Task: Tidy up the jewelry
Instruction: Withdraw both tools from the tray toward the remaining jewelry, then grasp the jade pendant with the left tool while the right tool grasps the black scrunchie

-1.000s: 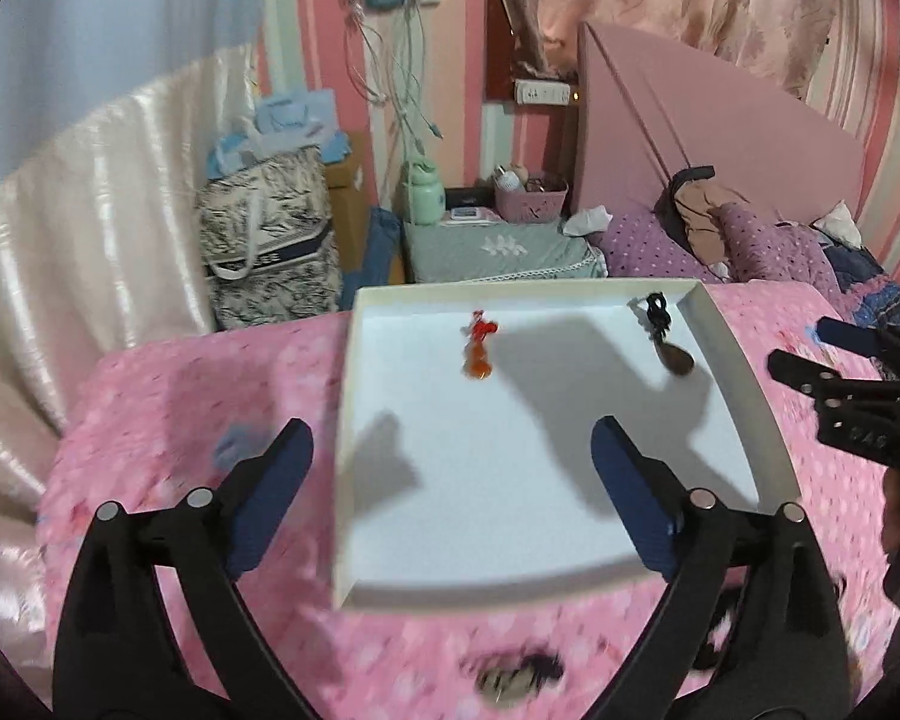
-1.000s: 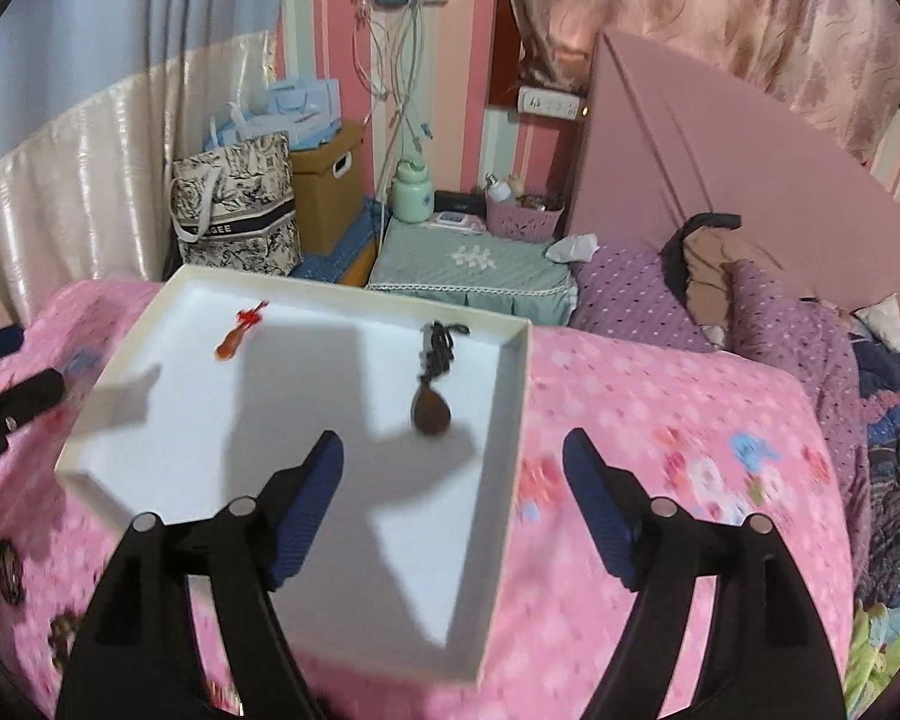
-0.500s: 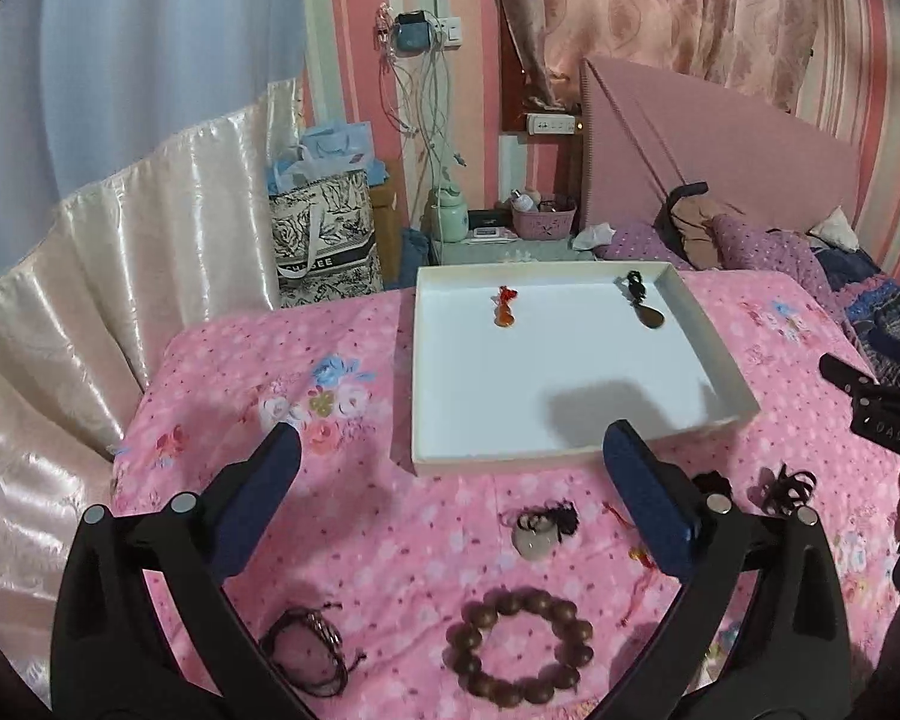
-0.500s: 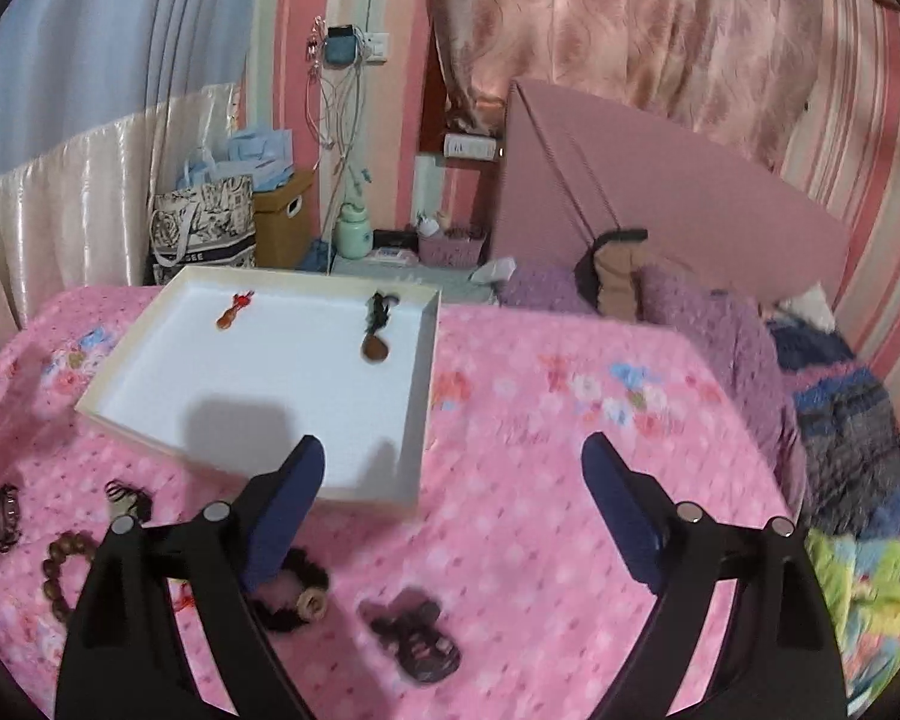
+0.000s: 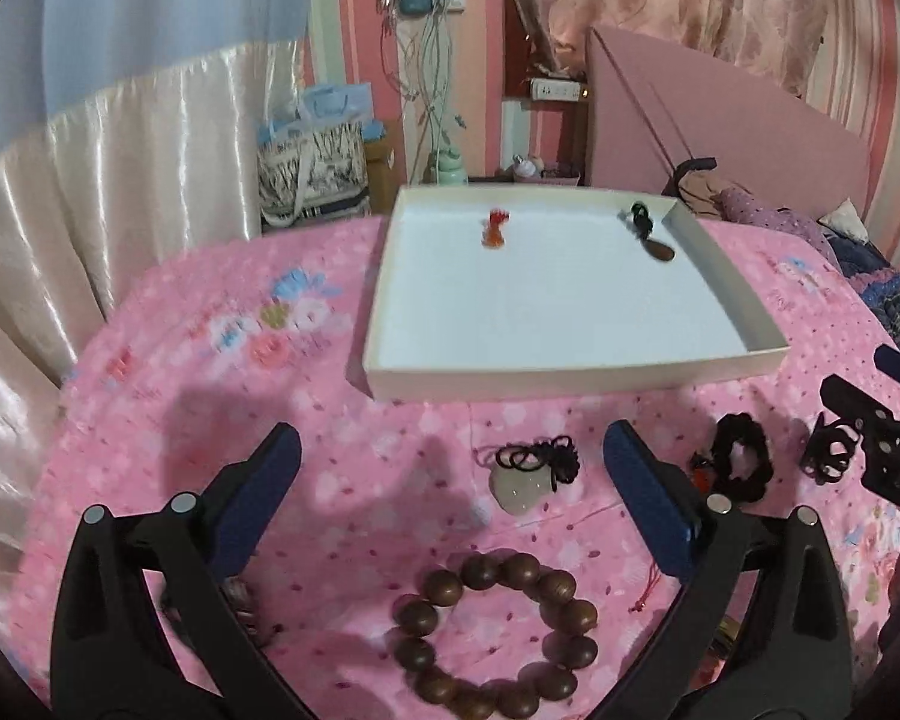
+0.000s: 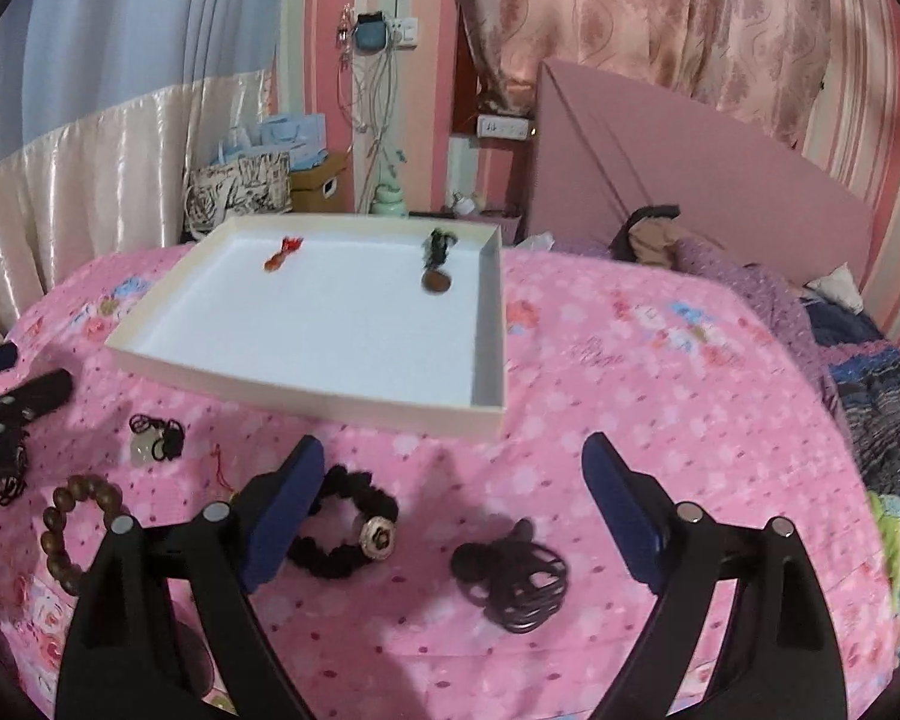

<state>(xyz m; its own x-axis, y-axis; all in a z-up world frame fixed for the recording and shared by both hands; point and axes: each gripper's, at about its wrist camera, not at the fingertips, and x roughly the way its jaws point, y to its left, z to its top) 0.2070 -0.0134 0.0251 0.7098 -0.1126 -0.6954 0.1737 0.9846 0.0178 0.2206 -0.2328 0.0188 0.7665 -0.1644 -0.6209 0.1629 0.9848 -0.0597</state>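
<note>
L gripper jaws wide apart, empty; pendant lies centre frame between its tips. R gripper also apart, empty, w/ cord bundle lower centre, nearer it.

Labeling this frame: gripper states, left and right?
Left gripper: open, holding nothing.
Right gripper: open, holding nothing.

The scene is lit softly and evenly from above, indoors. Soft shadows of the grippers are cast on the pink bedspread. Slight motion blur is seen on its floral print and in the white tray. Straight lines are bent by fisheye distortion, and the corners are blacked out.
</note>
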